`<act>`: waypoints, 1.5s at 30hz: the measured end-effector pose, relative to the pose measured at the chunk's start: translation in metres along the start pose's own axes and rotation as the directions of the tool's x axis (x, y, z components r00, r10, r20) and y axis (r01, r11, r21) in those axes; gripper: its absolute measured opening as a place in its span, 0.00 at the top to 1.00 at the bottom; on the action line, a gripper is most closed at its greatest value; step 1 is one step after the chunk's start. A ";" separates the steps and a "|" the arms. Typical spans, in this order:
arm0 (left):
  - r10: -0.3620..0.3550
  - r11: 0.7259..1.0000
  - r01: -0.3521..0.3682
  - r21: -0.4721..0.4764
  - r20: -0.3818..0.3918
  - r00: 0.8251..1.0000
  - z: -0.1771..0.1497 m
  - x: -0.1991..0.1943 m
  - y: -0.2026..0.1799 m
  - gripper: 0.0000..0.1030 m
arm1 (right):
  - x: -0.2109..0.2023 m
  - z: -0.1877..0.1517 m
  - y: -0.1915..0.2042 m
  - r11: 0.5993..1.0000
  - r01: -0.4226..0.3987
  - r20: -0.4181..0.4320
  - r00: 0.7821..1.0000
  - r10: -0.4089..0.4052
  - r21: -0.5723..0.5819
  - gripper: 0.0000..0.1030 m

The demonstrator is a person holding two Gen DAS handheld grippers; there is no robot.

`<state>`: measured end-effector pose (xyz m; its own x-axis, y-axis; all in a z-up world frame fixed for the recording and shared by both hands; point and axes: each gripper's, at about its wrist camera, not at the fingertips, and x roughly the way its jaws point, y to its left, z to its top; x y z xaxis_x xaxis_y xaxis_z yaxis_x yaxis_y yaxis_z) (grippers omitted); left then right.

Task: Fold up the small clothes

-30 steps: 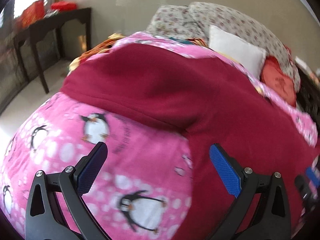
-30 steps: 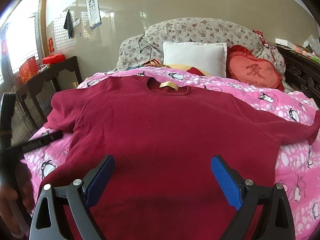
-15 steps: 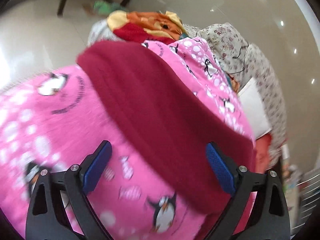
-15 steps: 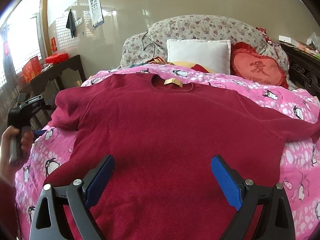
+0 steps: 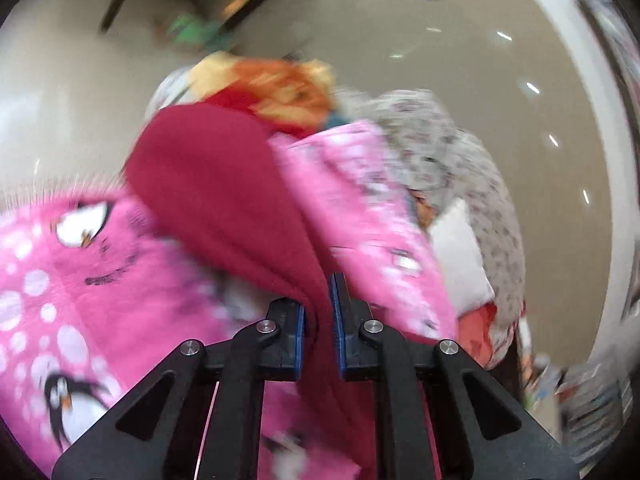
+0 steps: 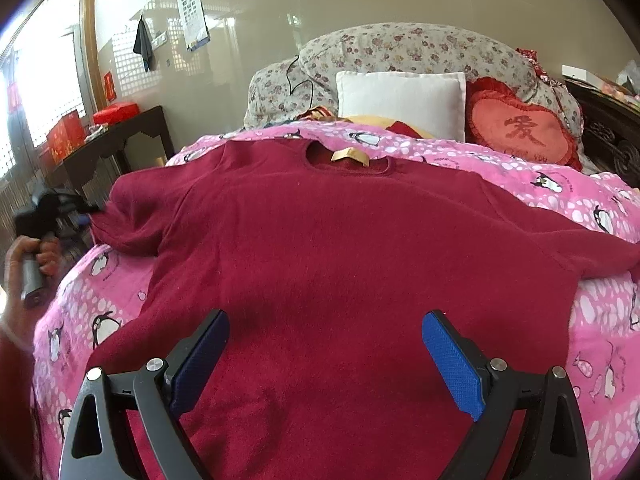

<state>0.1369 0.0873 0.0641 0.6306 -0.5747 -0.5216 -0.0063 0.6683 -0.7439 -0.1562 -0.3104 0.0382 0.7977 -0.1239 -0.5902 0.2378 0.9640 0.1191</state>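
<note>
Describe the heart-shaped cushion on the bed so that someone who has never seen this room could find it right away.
Start at the bed's pink penguin blanket and look to the headboard end, where a floral quilt is heaped. The heart-shaped cushion leans there, immediately right of the plain white pillow. It alone is red, frilled at the edge, and bears a Chinese character.

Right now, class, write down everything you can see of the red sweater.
The red sweater is dark crimson, fuzzy knit, with a round neck and a tan label inside it. It lies flat, front up, on the pink penguin blanket, sleeves spread. The left gripper pinches its left sleeve; the open right gripper hovers over its hem.
</note>
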 end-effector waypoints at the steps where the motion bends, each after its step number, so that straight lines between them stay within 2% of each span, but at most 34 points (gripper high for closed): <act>1: -0.009 0.999 0.008 0.051 0.017 1.000 -0.005 -0.010 -0.020 0.90 | -0.001 0.000 -0.001 1.000 -0.001 0.001 1.000 0.001 0.006 0.07; 3: -0.065 0.980 0.055 0.193 0.043 0.997 -0.023 -0.031 -0.072 0.90 | -0.004 0.001 -0.003 1.000 0.001 0.003 1.000 -0.001 0.015 0.07; 5: -0.109 0.922 0.083 0.378 0.048 0.993 -0.056 -0.043 -0.132 0.90 | -0.008 0.002 -0.005 1.000 0.006 0.014 1.000 -0.006 0.017 0.07; 6: -0.127 0.882 0.098 0.462 0.033 0.991 -0.075 -0.044 -0.156 0.90 | -0.010 0.003 -0.007 1.000 0.016 0.022 1.000 -0.016 0.017 0.07; 7: -0.144 0.817 0.126 0.563 -0.013 0.990 -0.107 -0.041 -0.187 0.90 | -0.012 0.004 -0.009 0.999 0.030 0.027 0.999 -0.031 0.019 0.07; 9: -0.159 0.741 0.192 0.644 -0.110 0.981 -0.149 -0.028 -0.214 0.90 | -0.017 0.007 -0.019 0.996 0.084 0.027 0.996 -0.085 0.037 0.07; 10: -0.153 0.705 0.249 0.664 -0.201 0.968 -0.179 -0.014 -0.224 0.90 | -0.020 0.009 -0.026 0.993 0.110 0.024 0.993 -0.111 0.053 0.07; 12: -0.130 0.683 0.331 0.651 -0.338 0.932 -0.214 0.014 -0.226 0.90 | -0.033 0.011 -0.046 0.982 0.151 0.021 0.988 -0.154 0.110 0.07; 13: -0.102 0.670 0.377 0.639 -0.424 0.900 -0.233 0.030 -0.222 0.90 | -0.041 0.012 -0.058 0.975 0.167 0.024 0.985 -0.172 0.147 0.07; 14: -0.077 0.662 0.392 0.639 -0.462 0.884 -0.245 0.036 -0.218 0.90 | -0.049 0.014 -0.068 0.967 0.175 0.029 0.983 -0.183 0.182 0.07; 15: -0.044 0.653 0.392 0.647 -0.485 0.873 -0.256 0.040 -0.211 0.90 | -0.057 0.017 -0.080 0.958 0.180 0.043 0.980 -0.194 0.222 0.06; 17: -0.034 0.637 0.379 0.671 -0.467 0.884 -0.259 0.038 -0.200 0.90 | -0.070 0.022 -0.095 0.950 0.169 0.063 0.979 -0.192 0.264 0.06; 19: -0.051 0.637 0.369 0.677 -0.440 0.896 -0.252 0.021 -0.190 0.89 | -0.076 0.031 -0.103 0.947 0.154 0.072 0.981 -0.181 0.281 0.07; 21: -0.064 0.632 0.335 0.699 -0.385 0.921 -0.242 -0.004 -0.182 0.76 | -0.077 0.041 -0.097 0.956 0.126 0.075 0.986 -0.151 0.264 0.07; 23: -0.060 0.643 0.262 0.720 -0.293 0.954 -0.227 -0.018 -0.171 0.43 | -0.073 0.053 -0.081 0.972 0.092 0.075 0.991 -0.110 0.215 0.07; 25: -0.072 0.660 0.198 0.725 -0.201 0.977 -0.216 -0.026 -0.160 0.32 | -0.063 0.062 -0.057 0.989 0.053 0.068 0.996 -0.063 0.137 0.07; 27: -0.040 0.669 0.127 0.732 -0.136 0.990 -0.208 -0.024 -0.153 0.32 | -0.040 0.075 -0.026 0.999 0.002 0.023 1.000 -0.003 0.045 0.07; 28: -0.013 0.671 0.097 0.735 -0.119 0.993 -0.204 -0.018 -0.147 0.32 | -0.026 0.083 -0.014 1.000 0.013 0.002 1.000 -0.013 0.013 0.07; 30: 0.034 0.675 0.048 0.737 -0.096 0.995 -0.202 -0.007 -0.140 0.32 | 0.005 0.098 0.004 0.996 0.084 -0.028 0.996 -0.085 -0.041 0.07; 33: 0.055 0.685 0.060 0.726 -0.133 0.990 -0.206 0.011 -0.129 0.32 | 0.062 0.116 0.018 0.989 0.131 -0.104 0.985 -0.138 -0.069 0.07; 34: 0.065 0.687 0.054 0.725 -0.135 0.989 -0.206 0.013 -0.125 0.32 | 0.081 0.117 0.018 0.990 0.128 -0.141 0.981 -0.136 -0.066 0.10; 35: 0.081 0.688 0.042 0.725 -0.135 0.988 -0.206 0.017 -0.121 0.32 | 0.103 0.117 0.015 0.990 0.123 -0.187 0.973 -0.134 -0.071 0.22; 36: 0.094 0.688 0.037 0.725 -0.140 0.986 -0.206 0.021 -0.118 0.32 | 0.122 0.114 0.011 0.990 0.120 -0.237 0.962 -0.135 -0.079 0.56; 37: 0.104 0.691 0.036 0.722 -0.149 0.983 -0.206 0.024 -0.116 0.32 | 0.129 0.114 0.006 0.991 0.116 -0.260 0.957 -0.132 -0.073 0.63; 38: 0.108 0.694 0.036 0.719 -0.153 0.982 -0.205 0.029 -0.114 0.32 | 0.126 0.116 -0.001 0.995 0.089 -0.243 0.965 -0.097 -0.042 0.69; 39: 0.109 0.702 0.036 0.711 -0.157 0.982 -0.204 0.029 -0.111 0.32 | 0.113 0.121 -0.008 0.998 0.055 -0.217 0.975 -0.057 -0.018 0.89; 41: 0.104 0.724 0.041 0.689 -0.168 0.980 -0.201 0.032 -0.108 0.32 | 0.078 0.131 -0.015 0.999 0.038 -0.134 0.990 -0.041 -0.028 0.91; 42: 0.105 0.733 0.041 0.679 -0.173 0.979 -0.200 0.034 -0.107 0.32 | 0.049 0.134 -0.019 0.998 0.037 -0.057 0.998 -0.040 -0.048 0.91; 44: 0.104 0.740 0.041 0.672 -0.175 0.979 -0.201 0.035 -0.108 0.32 | 0.002 0.131 -0.032 0.997 0.043 0.029 0.999 -0.041 -0.070 0.91; 45: 0.102 0.740 0.041 0.671 -0.172 0.980 -0.201 0.036 -0.109 0.32 | -0.021 0.122 -0.041 0.996 0.037 0.044 0.998 -0.034 -0.076 0.91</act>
<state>0.0039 -0.1009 0.0420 0.4834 -0.5760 -0.6592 0.5418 0.7883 -0.2915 -0.1153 -0.3765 0.1437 0.8128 -0.1669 -0.5581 0.2245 0.9738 0.0358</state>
